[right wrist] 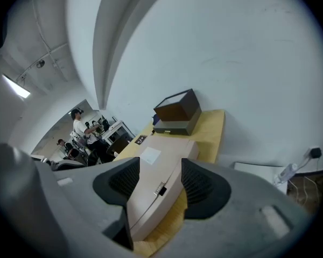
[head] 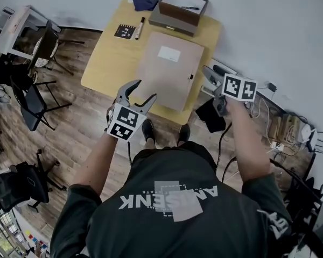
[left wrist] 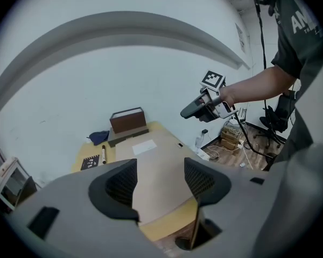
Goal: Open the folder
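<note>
A closed beige folder with a white label lies flat on a small wooden table; a small dark clasp sits on its right edge. My left gripper hovers open over the folder's near left corner, nothing between its fingers. My right gripper stands open just off the folder's right edge, near the clasp. The left gripper view shows the folder ahead between the open jaws and the right gripper in the air beyond. In the right gripper view the folder's edge and clasp lie between its spread pads.
A brown open box on a grey tray stands at the table's far end, with a dark blue cloth, a marker and a small black card beside it. Office chairs stand left; cables and a power strip lie right.
</note>
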`<state>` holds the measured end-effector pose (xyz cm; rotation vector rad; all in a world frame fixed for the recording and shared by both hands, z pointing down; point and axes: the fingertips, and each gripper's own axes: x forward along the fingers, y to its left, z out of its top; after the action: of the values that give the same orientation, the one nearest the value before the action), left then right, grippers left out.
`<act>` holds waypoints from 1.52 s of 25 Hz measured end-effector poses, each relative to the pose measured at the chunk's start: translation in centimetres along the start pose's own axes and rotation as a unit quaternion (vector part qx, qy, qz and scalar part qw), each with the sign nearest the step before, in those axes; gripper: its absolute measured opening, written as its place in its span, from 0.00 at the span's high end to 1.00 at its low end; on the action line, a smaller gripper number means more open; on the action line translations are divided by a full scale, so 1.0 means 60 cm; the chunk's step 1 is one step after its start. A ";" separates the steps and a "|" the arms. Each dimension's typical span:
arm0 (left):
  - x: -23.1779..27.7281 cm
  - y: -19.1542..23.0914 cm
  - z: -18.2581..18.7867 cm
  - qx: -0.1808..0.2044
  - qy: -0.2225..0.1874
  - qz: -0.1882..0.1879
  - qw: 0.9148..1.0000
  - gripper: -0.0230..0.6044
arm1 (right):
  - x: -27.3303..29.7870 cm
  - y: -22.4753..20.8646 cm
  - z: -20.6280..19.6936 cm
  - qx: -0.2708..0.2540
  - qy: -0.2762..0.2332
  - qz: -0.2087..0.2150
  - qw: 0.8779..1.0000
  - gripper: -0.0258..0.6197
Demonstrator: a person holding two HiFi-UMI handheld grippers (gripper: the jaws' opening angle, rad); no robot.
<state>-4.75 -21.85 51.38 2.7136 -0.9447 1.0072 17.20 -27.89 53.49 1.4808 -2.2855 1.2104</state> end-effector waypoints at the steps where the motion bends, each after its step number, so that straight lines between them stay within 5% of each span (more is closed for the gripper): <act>1: 0.006 -0.007 -0.009 0.001 0.008 -0.003 1.000 0.55 | 0.010 -0.009 -0.010 0.005 0.009 -0.002 1.000 0.61; 12: 0.058 -0.052 -0.085 0.049 0.071 -0.008 0.996 0.55 | 0.097 -0.079 -0.087 0.079 0.073 0.009 0.994 0.61; 16: 0.069 -0.057 -0.097 0.032 0.077 -0.012 0.996 0.55 | 0.123 -0.087 -0.096 0.104 0.075 0.015 0.992 0.61; 23: 0.092 -0.076 -0.117 0.088 0.102 -0.018 0.991 0.55 | 0.141 -0.110 -0.102 0.117 0.082 0.014 0.990 0.61; 34: 0.111 -0.079 -0.147 0.217 0.147 -0.006 0.965 0.55 | 0.144 -0.108 -0.105 0.123 0.091 0.014 0.988 0.61; 38: 0.120 -0.078 -0.160 0.265 0.167 -0.003 0.950 0.55 | 0.144 -0.109 -0.104 0.114 0.091 0.010 0.989 0.61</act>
<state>-3.14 -19.02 63.84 2.7742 -0.6751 1.8776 16.54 -30.70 65.66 1.3528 -2.1055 1.5885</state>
